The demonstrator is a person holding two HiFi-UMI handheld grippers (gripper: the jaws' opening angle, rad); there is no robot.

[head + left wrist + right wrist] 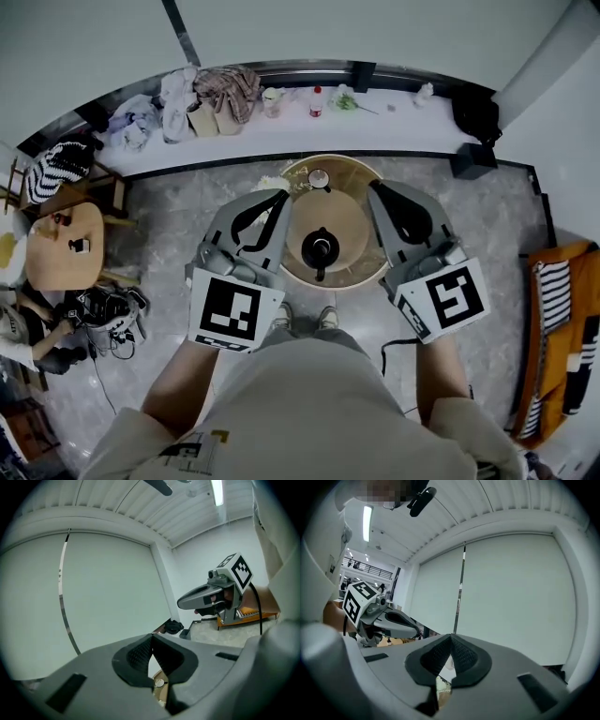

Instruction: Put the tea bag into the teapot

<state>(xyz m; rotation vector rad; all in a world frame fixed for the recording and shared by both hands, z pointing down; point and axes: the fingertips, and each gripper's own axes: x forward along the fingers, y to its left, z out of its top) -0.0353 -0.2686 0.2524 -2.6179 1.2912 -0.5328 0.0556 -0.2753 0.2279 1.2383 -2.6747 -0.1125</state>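
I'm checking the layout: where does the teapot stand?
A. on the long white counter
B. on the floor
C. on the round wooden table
C: the head view shows the black teapot standing in the middle of the round table, away from the counter.

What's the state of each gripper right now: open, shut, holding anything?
Left gripper: shut, tips meeting, nothing held.
Right gripper: shut, tips meeting, nothing held.
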